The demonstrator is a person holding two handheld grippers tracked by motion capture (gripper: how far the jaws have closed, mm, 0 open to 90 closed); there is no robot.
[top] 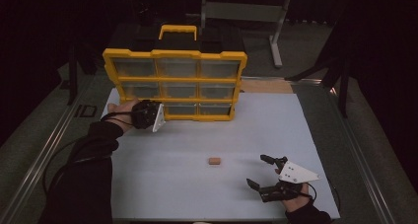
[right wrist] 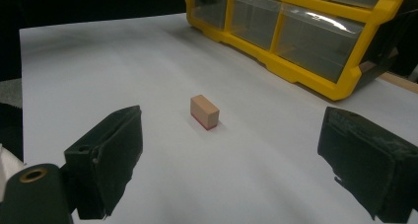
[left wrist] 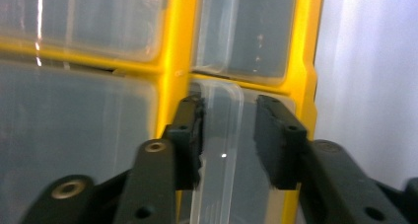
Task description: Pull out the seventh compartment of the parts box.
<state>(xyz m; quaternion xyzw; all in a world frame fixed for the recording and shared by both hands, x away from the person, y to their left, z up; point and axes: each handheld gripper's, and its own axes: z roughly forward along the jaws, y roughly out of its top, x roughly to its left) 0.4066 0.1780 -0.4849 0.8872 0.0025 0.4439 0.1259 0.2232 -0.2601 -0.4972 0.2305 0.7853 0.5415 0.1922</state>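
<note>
High view: the left claw (top: 158, 116) meets the yellow organizer's (top: 175, 77) bottom-left drawer, at ten o'clock on the table (top: 197, 194).

Left gripper view: its jaws straddle the clear drawer's handle (left wrist: 224, 150), contact unclear.

Right gripper view: the right claw (right wrist: 241, 165) gapes wide, the small block (right wrist: 204, 111) at twelve o'clock beyond.

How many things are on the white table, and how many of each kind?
Yellow drawer box: 1
Small wooden block: 1
Grippers, left gripper and right gripper: 2
Total: 4
</note>
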